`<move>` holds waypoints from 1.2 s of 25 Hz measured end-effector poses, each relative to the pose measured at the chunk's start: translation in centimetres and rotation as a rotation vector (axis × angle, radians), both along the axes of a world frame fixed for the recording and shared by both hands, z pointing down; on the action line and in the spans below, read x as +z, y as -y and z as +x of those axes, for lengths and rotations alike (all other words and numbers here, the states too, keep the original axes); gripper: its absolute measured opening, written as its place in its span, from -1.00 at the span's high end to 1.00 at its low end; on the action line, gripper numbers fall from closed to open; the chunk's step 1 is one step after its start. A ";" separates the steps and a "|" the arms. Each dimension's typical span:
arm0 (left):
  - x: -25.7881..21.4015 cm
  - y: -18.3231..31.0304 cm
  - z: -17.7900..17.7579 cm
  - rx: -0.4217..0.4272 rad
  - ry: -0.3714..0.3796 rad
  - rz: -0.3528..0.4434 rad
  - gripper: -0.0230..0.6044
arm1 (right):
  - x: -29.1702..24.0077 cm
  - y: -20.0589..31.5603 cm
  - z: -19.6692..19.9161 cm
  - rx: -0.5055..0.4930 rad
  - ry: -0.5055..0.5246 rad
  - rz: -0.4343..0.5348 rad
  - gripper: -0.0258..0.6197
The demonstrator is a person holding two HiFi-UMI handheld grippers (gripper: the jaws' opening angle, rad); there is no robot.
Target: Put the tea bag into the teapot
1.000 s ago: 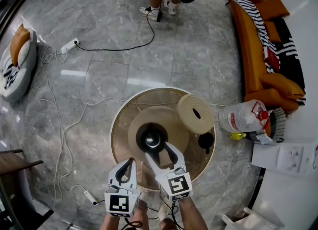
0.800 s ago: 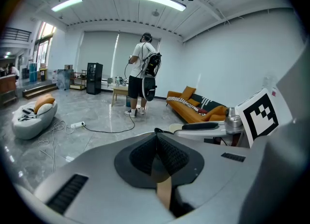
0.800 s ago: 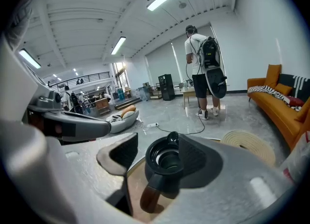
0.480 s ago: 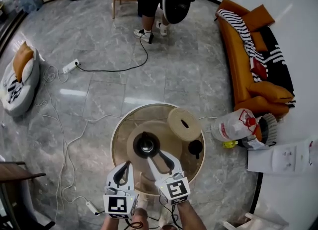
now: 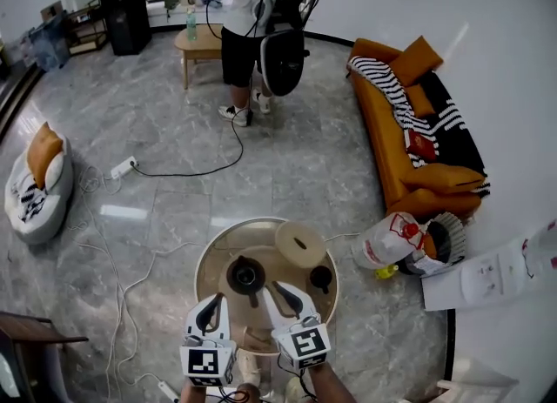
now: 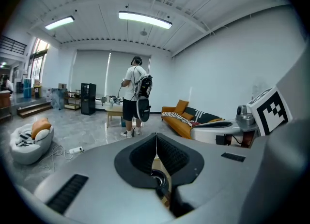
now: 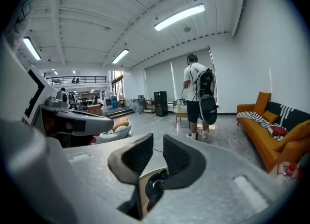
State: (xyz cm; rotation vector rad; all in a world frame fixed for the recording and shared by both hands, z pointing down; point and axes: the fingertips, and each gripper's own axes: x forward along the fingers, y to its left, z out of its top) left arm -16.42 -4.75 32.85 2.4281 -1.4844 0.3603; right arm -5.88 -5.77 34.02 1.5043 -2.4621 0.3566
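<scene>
The left gripper (image 6: pixel 156 137) has its jaws pressed together with nothing in them. Just ahead, the dark teapot (image 5: pixel 244 275) stands on the round table (image 5: pixel 206 258) — the tea bag I can't pick out. The right gripper (image 7: pixel 158 141) hovers beside it — jaws narrow, closing on nothing.

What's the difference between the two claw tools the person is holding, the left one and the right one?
The left gripper has its jaws pressed together; the right gripper has its jaws slightly apart and closing, with nothing between them. The left gripper's marker cube shows a different black-and-white pattern from the right gripper's marker cube. Both are empty and point toward the round table.
</scene>
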 end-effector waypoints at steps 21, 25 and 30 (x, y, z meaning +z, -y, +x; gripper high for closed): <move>-14.5 -12.7 2.2 0.058 -0.007 0.068 0.86 | -15.8 -14.3 3.8 0.087 -0.034 0.173 0.92; -14.7 -14.7 2.4 0.075 0.007 0.075 0.86 | -15.9 -16.7 4.2 0.109 -0.016 0.165 0.92; -15.3 -16.5 2.6 0.093 -0.001 0.080 0.87 | -16.9 -18.7 4.1 0.119 -0.009 0.172 0.92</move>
